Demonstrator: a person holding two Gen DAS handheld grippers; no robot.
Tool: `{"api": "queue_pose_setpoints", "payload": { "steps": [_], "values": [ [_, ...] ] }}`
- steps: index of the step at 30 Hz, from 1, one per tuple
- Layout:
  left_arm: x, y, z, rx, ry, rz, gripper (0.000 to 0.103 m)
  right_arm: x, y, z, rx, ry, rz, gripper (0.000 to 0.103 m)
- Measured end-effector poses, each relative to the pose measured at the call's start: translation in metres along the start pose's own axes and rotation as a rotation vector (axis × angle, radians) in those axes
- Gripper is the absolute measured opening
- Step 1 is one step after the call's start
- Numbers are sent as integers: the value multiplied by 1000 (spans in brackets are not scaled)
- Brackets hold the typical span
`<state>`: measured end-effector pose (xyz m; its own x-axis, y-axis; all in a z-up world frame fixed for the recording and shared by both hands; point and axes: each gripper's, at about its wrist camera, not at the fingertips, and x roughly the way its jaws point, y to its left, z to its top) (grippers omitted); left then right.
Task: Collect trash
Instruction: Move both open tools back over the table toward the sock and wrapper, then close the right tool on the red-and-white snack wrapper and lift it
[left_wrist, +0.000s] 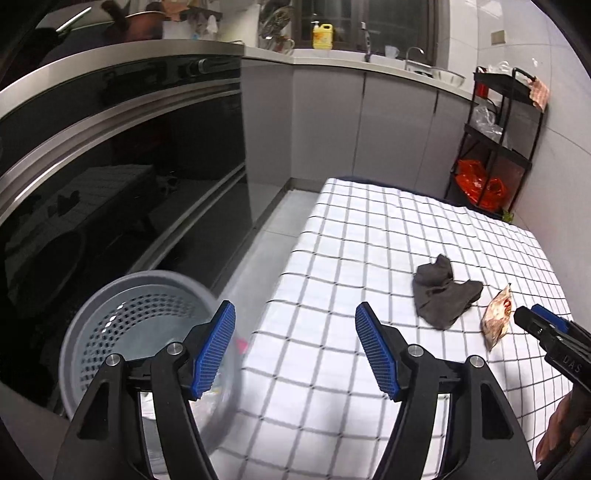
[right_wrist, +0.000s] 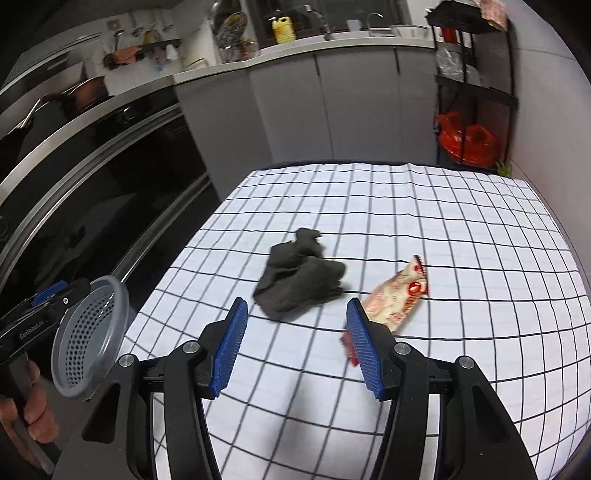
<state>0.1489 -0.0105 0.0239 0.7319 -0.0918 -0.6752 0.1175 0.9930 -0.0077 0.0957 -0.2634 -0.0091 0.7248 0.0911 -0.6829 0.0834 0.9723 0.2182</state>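
We hold both the left gripper (left_wrist: 295, 347) and the right gripper (right_wrist: 297, 347) with jaws released, empty. The wrapper (right_wrist: 397, 295) lies near the table's (right_wrist: 480, 229) right edge, beside a cloth (right_wrist: 299, 275); it looks light, crinkly, slippery, so pinching its middle seems best.

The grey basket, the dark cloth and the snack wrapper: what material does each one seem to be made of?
The grey basket looks like moulded plastic, matt, with even rows of punched holes. The dark cloth seems a soft knit or woven fabric, dull, lying crumpled in folds. The snack wrapper appears to be thin printed plastic film, slightly shiny and creased; foil lining cannot be ruled out.
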Motion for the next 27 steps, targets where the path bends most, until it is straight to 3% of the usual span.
{"api": "queue_pose_setpoints", "payload": {
  "steps": [10,18,27],
  "values": [
    [34,-42,-5,68,25,-24,67,27,-44,-7,69,65,-81,57],
    [55,-59,-12,95,62,-34,67,60,-52,-12,84,143,-153,57],
    [61,-66,-17,113,84,-49,67,82,-59,-10,118,176,-167,58]
  ]
}}
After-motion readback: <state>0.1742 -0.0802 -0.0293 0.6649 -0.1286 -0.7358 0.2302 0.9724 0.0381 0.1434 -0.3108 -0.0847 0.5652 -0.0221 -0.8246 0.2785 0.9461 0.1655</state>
